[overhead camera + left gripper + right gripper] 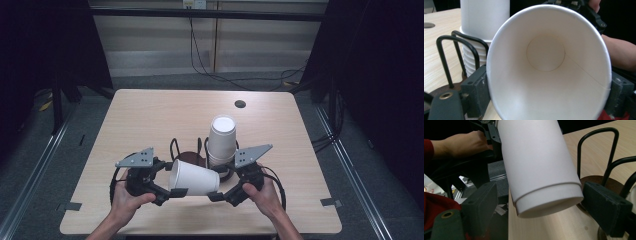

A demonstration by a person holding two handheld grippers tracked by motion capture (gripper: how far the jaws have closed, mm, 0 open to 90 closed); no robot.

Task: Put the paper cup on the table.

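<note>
High view: left tool (171, 181) clamps unprinted paper cup (195, 178); right tool (218, 182) wide around base.

I count one loose white paper cup (194, 178) lying on its side, one upside-down stack of cups (222, 140) whose number I cannot tell, one wire-looped holder (192, 156) with a round brown base, one table (150, 115), two grippers, left (172, 179) and right (218, 184), and two hands.
</note>
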